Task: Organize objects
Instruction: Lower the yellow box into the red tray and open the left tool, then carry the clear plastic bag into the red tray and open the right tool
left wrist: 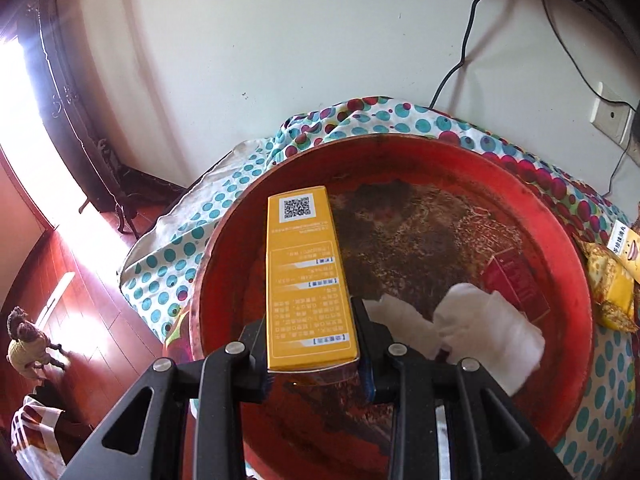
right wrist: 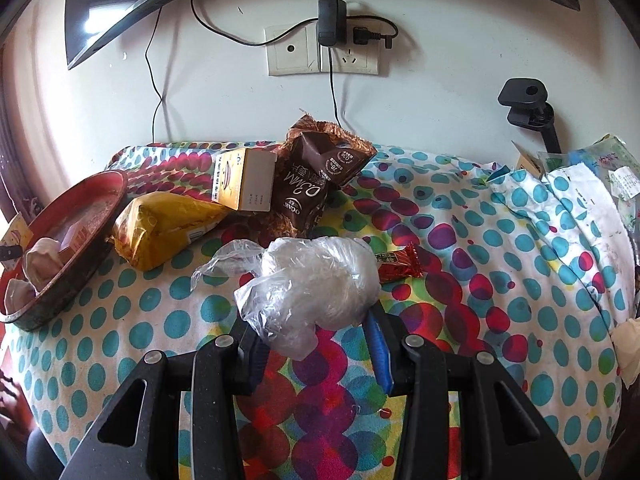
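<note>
- Two grippers are in view, one in each picture.
- The left gripper [left wrist: 314, 344] has its fingers [left wrist: 370, 332] pinching one long yellow box [left wrist: 306, 276]. The box has a square code at its far end. It is above the red tray [left wrist: 560, 264].
- The right gripper [right wrist: 316, 344] has its fingers [right wrist: 378, 344] pinching one clear plastic bag [right wrist: 316, 284] with something white inside. The bag is held above the dotted cloth [right wrist: 500, 280].
- One round red tray sits on the dotted cloth. Its floor is worn and brown.
- In the tray lie two crumpled white tissues [left wrist: 484, 328] and one flat red packet [left wrist: 516, 292]. One tissue lies partly over the packet.
- Just beside the tray, on the cloth, lies one yellow snack bag [right wrist: 160, 228].
- Behind it leans one small yellow and white box [right wrist: 244, 180], touching one brown snack bag [right wrist: 312, 184].
- One small red candy wrapper [right wrist: 400, 266] lies on the cloth just past the plastic bag.
- Some papers [right wrist: 580, 184] are piled at the right end of the cloth. I cannot tell how many.
- On the wall are two white socket plates [right wrist: 320, 54] side by side, with one black charger [right wrist: 330, 24] plugged in.
</note>
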`<action>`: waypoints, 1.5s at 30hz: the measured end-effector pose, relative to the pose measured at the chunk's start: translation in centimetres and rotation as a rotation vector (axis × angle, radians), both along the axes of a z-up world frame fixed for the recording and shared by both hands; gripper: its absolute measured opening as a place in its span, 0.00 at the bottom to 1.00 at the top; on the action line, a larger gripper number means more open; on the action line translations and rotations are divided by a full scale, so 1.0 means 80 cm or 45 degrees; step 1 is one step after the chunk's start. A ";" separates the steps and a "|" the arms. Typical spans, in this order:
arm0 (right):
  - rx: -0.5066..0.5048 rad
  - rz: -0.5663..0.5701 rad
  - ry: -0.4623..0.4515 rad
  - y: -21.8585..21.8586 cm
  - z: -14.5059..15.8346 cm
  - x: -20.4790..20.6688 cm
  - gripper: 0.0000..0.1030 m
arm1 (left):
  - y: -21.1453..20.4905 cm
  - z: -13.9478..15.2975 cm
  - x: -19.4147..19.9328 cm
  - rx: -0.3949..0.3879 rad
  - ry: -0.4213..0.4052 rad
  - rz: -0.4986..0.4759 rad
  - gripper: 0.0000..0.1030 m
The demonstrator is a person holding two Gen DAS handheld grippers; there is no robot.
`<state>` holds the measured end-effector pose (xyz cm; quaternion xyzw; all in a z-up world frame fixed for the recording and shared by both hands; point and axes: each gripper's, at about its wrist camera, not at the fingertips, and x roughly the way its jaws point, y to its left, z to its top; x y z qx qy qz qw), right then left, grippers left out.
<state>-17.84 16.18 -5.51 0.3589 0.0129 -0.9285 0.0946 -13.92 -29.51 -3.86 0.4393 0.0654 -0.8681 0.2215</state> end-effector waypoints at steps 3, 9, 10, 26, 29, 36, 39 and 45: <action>-0.014 -0.007 -0.007 0.002 0.000 0.000 0.38 | -0.009 -0.003 -0.022 0.044 -0.019 0.015 0.32; 0.007 0.003 -0.009 -0.002 -0.001 -0.001 0.39 | -0.019 -0.013 -0.052 0.021 -0.063 0.035 0.32; 0.013 0.006 -0.009 -0.003 -0.001 -0.001 0.39 | -0.021 -0.015 -0.055 0.022 -0.070 0.037 0.32; 0.060 0.007 0.007 -0.009 0.001 0.000 0.39 | -0.022 0.058 -0.015 -0.063 0.182 0.010 0.75; 0.077 0.019 0.014 -0.012 0.002 0.002 0.39 | 0.008 0.082 0.053 -0.031 0.268 -0.037 0.75; 0.161 0.096 0.033 -0.058 0.011 0.006 0.39 | 0.080 0.027 0.172 0.097 0.272 -0.045 0.76; 0.167 0.171 0.071 -0.108 0.029 0.008 0.39 | 0.087 0.009 0.174 0.134 0.236 -0.073 0.76; 0.149 0.342 0.072 -0.232 0.051 -0.007 0.39 | 0.083 0.012 0.178 0.084 0.276 -0.066 0.76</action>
